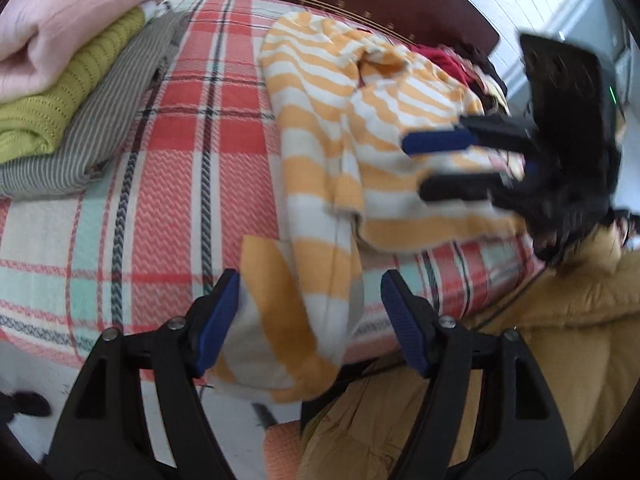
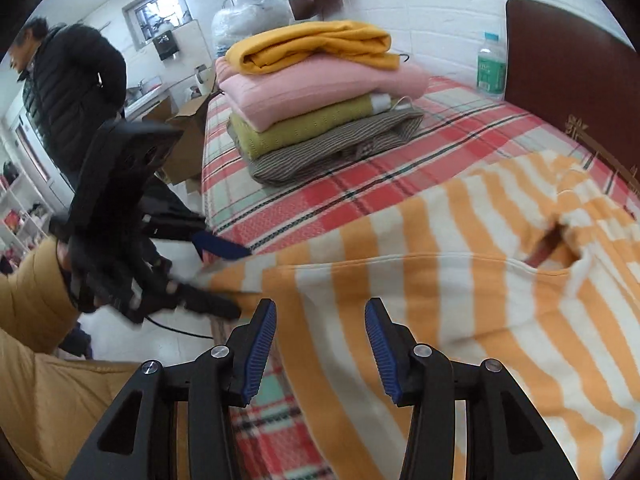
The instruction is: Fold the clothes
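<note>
A: Left gripper (image 1: 310, 320) gaping, striped cloth hanging loose between unpressed pads. Right gripper (image 2: 320, 344) parted too, empty above the striped garment (image 2: 460, 280).

B: Four folded in the stack (image 2: 320, 92); this soft, rumpled one sprawled unfolded over the woven plaid bedcover (image 2: 320, 208), near edge.

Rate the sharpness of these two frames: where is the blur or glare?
Left wrist view: the right tongs smear with motion blur, and the orange-and-white striped garment is soft. Right wrist view: the folded pile is sharp, glare top left.
</note>
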Demonstrator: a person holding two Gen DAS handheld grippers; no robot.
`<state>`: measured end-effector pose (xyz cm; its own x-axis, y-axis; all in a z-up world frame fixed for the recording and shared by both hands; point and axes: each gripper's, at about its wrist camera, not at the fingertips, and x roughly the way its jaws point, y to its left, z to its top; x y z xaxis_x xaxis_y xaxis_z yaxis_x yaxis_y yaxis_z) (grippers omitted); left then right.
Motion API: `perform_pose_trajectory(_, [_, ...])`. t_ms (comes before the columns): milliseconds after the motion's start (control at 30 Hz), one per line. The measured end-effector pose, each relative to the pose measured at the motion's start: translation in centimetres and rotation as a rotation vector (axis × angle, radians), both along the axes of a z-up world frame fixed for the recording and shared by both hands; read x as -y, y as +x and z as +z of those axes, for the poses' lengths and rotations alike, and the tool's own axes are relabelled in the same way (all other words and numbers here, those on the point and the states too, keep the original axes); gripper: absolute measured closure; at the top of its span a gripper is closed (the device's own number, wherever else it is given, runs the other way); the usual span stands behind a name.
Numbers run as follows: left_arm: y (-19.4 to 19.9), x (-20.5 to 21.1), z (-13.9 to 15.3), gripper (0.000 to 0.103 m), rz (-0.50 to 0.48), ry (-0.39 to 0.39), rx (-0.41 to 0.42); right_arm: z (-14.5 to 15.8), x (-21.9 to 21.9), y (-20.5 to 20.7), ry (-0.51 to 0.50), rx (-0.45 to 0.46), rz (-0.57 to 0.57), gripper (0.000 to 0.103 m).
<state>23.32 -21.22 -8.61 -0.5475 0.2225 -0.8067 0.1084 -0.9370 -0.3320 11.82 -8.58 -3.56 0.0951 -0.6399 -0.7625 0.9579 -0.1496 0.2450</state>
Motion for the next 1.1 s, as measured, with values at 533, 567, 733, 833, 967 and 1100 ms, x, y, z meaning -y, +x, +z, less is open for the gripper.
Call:
perform_pose_trajectory(533, [0.8, 7.1, 8.8, 0.090, 0.503, -0.304, -0.188, 1.5, -2.0, -3.9, -0.012, -0.014, -0.239, 0.053])
perform_pose_trajectory(567, [0.9, 7.7, 8.9, 0.086, 0.536, -0.259, -0.200, 1.6, -2.3, -4.3, -0.012, -0.015, -0.254, 0.052])
perform_pose_trajectory(733, [0.8, 7.1, 6.7, 0.026, 0.503, -0.092, -0.215, 0.2, -1.3, -3.4, 0.059, -0.038, -0.203, 0.047])
perform_pose_trajectory(833, [0.5, 5.1, 5.3, 0.025, 0.377, -0.011, -0.225, -1.0, -0.6, -2.4, 0.092, -0.063, -0.171, 0.046])
perform_pose_trajectory(967, [-0.4, 1.0, 4.7, 0.024, 0.154, 0.011, -0.227, -1.2, -1.6, -3.4, 0.079, -0.064, -0.229, 0.046])
perform_pose_trajectory(1100, [-3.4, -2.8, 3.9, 0.022, 0.006, -0.068, -0.177, 1.1, -3.4, -6.4, 0.014, -0.079, -0.332, 0.046])
